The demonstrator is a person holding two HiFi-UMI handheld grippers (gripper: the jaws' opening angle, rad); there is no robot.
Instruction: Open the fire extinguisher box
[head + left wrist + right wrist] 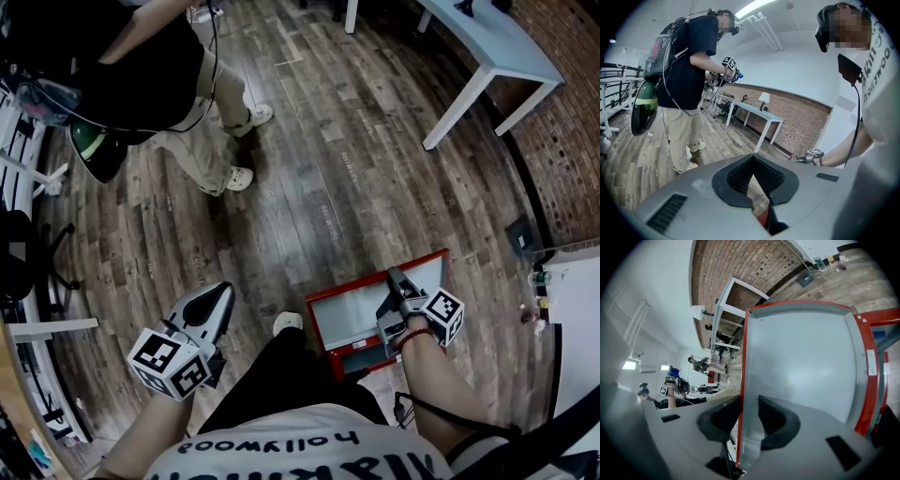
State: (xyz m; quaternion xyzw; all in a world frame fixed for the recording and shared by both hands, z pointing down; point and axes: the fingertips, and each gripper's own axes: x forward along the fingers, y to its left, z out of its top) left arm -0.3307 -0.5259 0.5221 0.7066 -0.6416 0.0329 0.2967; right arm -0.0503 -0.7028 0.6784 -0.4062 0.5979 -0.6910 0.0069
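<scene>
The red fire extinguisher box [359,357] lies low on the wooden floor in front of me. Its door [367,306], grey inside a red frame, is swung open. My right gripper [393,278] sits at the door's far edge. In the right gripper view that edge of the door [801,362] runs between the jaws of the right gripper [749,404], with a black pad against each face. My left gripper [223,292] hangs in the air to the left, away from the box. The left gripper [752,161] has its jaw tips together and nothing in them.
Another person [178,94] with grippers and a backpack stands on the floor at the upper left. A white table [497,47] stands by the brick wall [572,141] at the upper right. White railings [19,178] line the left side, and a white cabinet [574,319] stands at the right.
</scene>
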